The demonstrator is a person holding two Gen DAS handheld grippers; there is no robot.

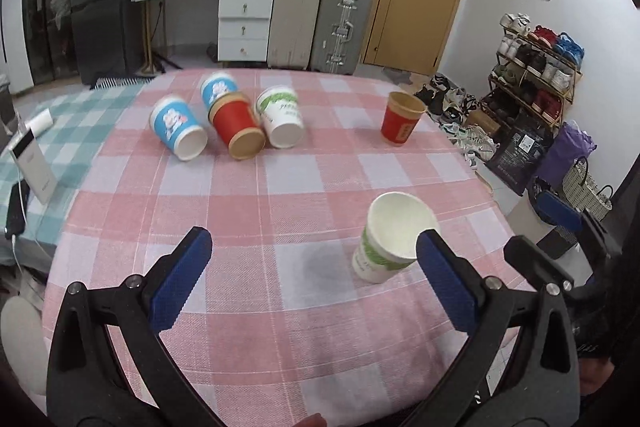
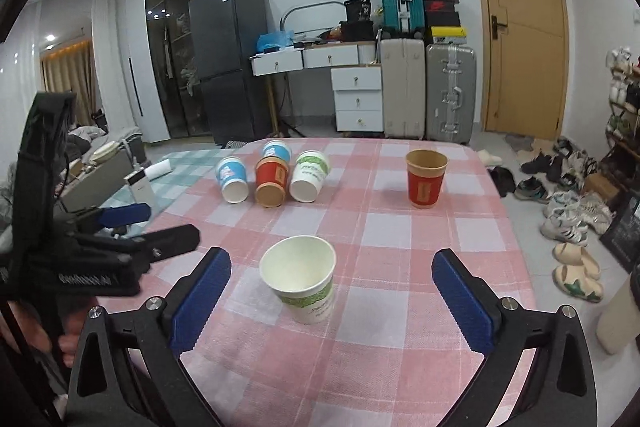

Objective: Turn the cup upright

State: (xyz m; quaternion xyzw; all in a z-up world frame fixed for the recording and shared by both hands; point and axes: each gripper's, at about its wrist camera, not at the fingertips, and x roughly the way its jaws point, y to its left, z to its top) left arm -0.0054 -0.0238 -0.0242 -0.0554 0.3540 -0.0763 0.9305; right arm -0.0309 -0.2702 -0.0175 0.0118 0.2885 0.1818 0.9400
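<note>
The counter (image 2: 400,367), draped in a pink and white checked cloth, fills the lower half of both views. Its far edge runs just behind the group of fallen cups, and its right edge drops off to the floor where shoes (image 2: 568,219) lie scattered. A wide band of bare cloth lies in the middle of the counter, between the far cups and the near one.

The right tool (image 2: 332,267) is spread wide and holds nothing. Its blue pads stand well apart on either side of the near white and green cup (image 2: 306,285), touching neither wall. The left tool (image 1: 314,251) is likewise wide open and empty, with bare cloth between its pads. In the left wrist view its right pad overlaps the near cup's rim; whether they touch I cannot tell. In the right wrist view this tool sits at the near left, over the counter's left side.

The near white and green cup (image 1: 390,243) stands upright, mouth up, toward the near right of the counter. A red cup (image 2: 426,179) also stands upright at the far right, near the counter's right edge and well apart from the rest.

At the far left four cups lie on their sides, packed close: a blue cup (image 2: 232,179), a second blue cup (image 2: 276,149) behind, a red cup on its side (image 2: 272,183), and a fallen white and green cup (image 2: 309,175).
</note>
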